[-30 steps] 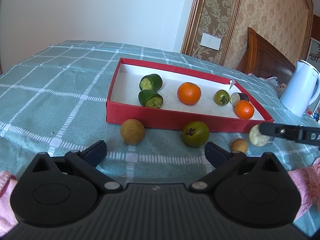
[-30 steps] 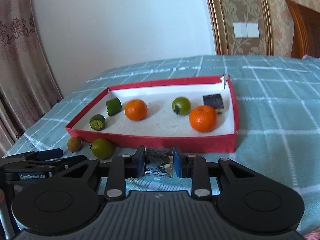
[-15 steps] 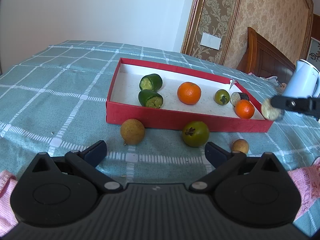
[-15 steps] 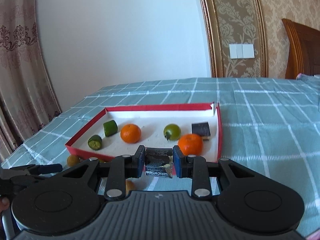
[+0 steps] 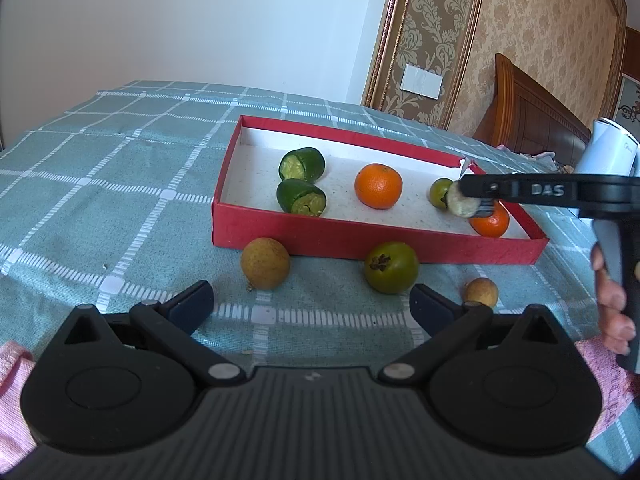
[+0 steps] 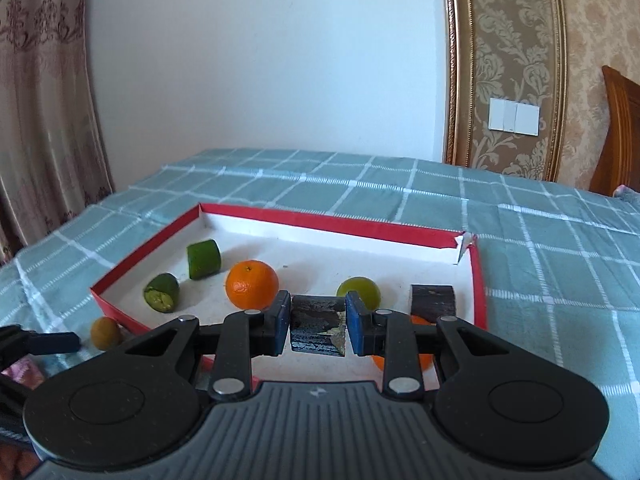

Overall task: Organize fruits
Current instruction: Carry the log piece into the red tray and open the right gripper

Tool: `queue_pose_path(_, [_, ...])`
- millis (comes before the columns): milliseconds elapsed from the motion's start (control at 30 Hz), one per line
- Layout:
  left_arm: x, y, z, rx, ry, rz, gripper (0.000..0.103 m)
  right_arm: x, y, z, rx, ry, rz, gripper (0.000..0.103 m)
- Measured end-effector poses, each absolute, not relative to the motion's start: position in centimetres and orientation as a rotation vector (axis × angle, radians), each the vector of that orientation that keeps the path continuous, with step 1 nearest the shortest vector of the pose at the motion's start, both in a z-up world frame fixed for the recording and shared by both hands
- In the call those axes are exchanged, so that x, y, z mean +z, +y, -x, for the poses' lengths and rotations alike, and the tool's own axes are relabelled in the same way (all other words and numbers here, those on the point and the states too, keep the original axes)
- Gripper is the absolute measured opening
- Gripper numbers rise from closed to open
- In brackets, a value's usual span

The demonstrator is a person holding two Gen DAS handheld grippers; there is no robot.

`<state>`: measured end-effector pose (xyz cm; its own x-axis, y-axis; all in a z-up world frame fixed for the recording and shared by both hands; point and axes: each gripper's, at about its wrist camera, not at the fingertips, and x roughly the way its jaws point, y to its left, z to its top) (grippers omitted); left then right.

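Left wrist view: we hold the left gripper (image 5: pixel 310 300) low over the checked bedcover (image 5: pixel 120 184) with its jaws spread wide and nothing between them. Three fruits lie on the cover between this gripper and the red box (image 5: pixel 360 236): a tan round fruit (image 5: pixel 265 263), a green-brown fruit (image 5: pixel 391 267) and a smaller tan fruit (image 5: pixel 481 292). Our right gripper (image 6: pixel 318 322) reaches in from the right above the box's right end, clamped on a dark-skinned fruit piece (image 6: pixel 318 326) whose pale cut face (image 5: pixel 461 205) shows in the left view. The piece hangs above the box floor and is not resting on it. Inside the box we see two green cut pieces (image 5: pixel 302 164) at the left, an orange (image 5: pixel 378 185) in the middle, a small green fruit (image 6: pixel 359 293), a second dark piece (image 6: pixel 433 300) and a second orange (image 5: pixel 490 222) at the right. A white kettle (image 5: pixel 608 152) stands beyond the box.
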<state>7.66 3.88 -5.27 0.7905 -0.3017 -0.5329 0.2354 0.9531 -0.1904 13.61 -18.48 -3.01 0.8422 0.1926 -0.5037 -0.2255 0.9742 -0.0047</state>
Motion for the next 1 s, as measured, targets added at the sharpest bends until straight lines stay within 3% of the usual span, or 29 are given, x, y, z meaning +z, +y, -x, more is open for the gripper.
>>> queue_pose_path(1000, [-5.4, 3.8, -7.8, -0.286, 0.596, 0.106, 0.103, -5.0, -18.5, -15.4, 0.171, 0.595, 0.086, 0.03])
